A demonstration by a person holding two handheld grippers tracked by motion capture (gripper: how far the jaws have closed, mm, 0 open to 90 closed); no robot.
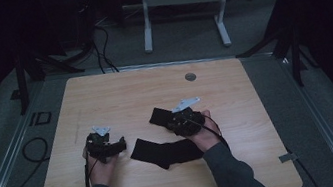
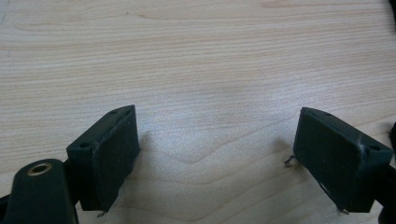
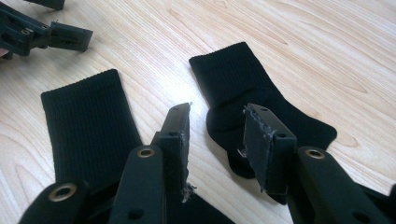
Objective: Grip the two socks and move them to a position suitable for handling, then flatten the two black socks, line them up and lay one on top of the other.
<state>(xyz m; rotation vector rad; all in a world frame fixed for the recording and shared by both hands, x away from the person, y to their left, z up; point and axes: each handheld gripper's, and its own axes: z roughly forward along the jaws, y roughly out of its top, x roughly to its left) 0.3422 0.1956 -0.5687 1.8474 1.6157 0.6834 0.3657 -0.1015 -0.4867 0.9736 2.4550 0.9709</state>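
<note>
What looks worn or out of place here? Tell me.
The right claw's pads are frayed, with loose threads at their edges. The two black socks lie apart and unpaired: one flat, the other bent at the heel. Nothing is spilled.

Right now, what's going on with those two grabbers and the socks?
Left gripper open over bare table. Right gripper part open above right sock, nothing pinched. Left sock flat alongside. Nothing in the way.

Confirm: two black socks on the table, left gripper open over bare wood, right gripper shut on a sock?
Not quite. The right gripper is open, not shut on a sock: the right gripper view shows its jaws apart above the folded sock, nothing clamped. The rest holds: the other sock lies flat on the table, and the left gripper is open over bare wood.
</note>
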